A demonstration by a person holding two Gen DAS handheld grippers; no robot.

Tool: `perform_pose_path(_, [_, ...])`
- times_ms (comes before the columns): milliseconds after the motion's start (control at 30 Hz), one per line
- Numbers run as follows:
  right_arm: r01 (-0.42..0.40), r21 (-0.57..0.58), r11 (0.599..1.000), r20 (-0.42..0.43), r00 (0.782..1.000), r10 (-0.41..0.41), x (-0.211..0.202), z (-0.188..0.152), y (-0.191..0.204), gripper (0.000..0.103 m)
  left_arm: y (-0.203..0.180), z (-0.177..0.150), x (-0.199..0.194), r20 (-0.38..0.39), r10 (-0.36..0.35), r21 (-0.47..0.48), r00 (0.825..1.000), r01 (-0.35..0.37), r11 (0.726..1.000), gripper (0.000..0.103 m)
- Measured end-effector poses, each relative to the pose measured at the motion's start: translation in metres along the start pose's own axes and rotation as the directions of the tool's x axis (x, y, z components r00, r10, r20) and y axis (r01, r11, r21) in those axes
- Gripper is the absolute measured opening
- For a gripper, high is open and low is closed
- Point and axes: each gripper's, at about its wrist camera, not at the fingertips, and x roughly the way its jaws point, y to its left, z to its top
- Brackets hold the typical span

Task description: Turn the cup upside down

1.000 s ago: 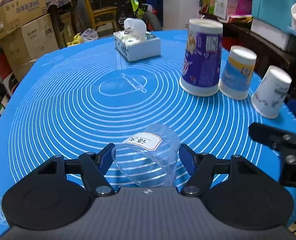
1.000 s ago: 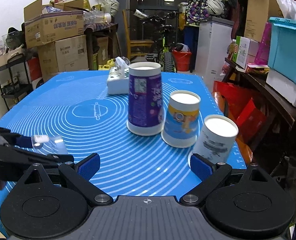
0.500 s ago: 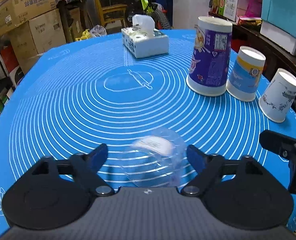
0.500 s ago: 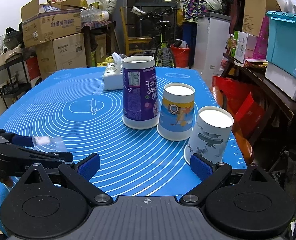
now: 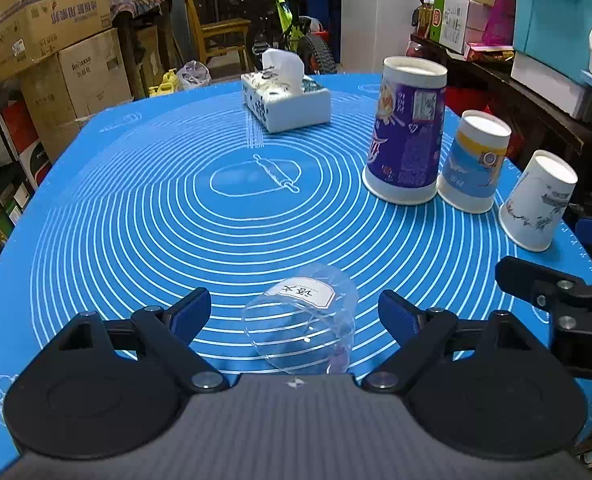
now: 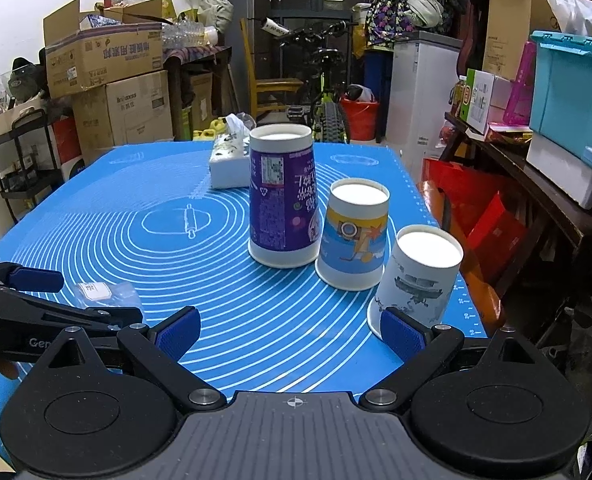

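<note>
**Resting upside down between spread fingers, a clear cup on the blue mat**

Nearest the left wrist camera, the left gripper stands wide, its two blue-padded fingers apart with the clear plastic cup between them. Neither pad touches the cup; a strip of mat shows on each side. The cup sits on the blue silicone mat with its flat base uppermost, and a white label with dark characters lies on that base. Its wide rim is toward the camera and partly hidden by the gripper body, so whether it lies fully flat cannot be told.

To the right in the same view, part of the right gripper's black frame juts in over the mat's edge. Seen from its own camera, the right gripper is also spread wide and holds nothing; its right pad sits just in front of the foot of the white paper cup, and contact cannot be told.

Farther out, three paper cups stand mouth down in a diagonal row on the right of the mat: the white one nearest, then the yellow-and-blue cup, then the tall purple cup. The middle and purple cups look to touch at their rims.

Beyond them, near the mat's far edge, sits a tissue box with a tissue standing up from it. Behind the table are stacked cardboard boxes and a bicycle.
</note>
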Motion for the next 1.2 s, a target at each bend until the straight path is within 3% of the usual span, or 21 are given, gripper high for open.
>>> perform_pose_path(167, [-0.007, -0.005, 1.000, 0.004, 1.000, 0.007, -0.006, 0.010, 0.003, 0.097, 0.002, 0.002, -0.015, 0.008, 0.011, -0.003, 1.000, -0.011, 1.000, 0.092])
perform_pose_path(433, [-0.085, -0.001, 0.996, -0.050, 0.995, 0.085, -0.005, 0.039, 0.021, 0.097, 0.029, 0.003, -0.038, 0.041, 0.061, -0.037, 0.997, -0.060, 0.998, 0.096])
perform_pose_path(633, [-0.140, 0.050, 0.989, -0.142, 0.979, 0.145, 0.012, 0.060, 0.037, 0.095, 0.063, 0.000, -0.043, 0.045, 0.122, -0.097, 0.991, -0.117, 0.988, 0.097])
perform_pose_path(800, [-0.166, 0.177, 0.970, -0.260, 0.943, 0.209, 0.042, 0.068, 0.044, 0.086, 0.091, -0.006, -0.038, 0.047, 0.165, -0.145, 0.985, -0.157, 0.977, 0.097])
perform_pose_path(1067, [-0.166, 0.337, 0.927, -0.376, 0.879, 0.294, 0.087, 0.061, 0.060, 0.083, 0.121, -0.015, -0.022, 0.017, 0.200, -0.217, 0.980, -0.192, 0.957, 0.097])
perform_pose_path(1200, [-0.160, 0.420, 0.894, -0.427, 0.834, 0.350, 0.108, 0.053, 0.065, 0.080, 0.126, -0.019, -0.018, 0.012, 0.197, -0.230, 0.980, -0.189, 0.955, 0.097])
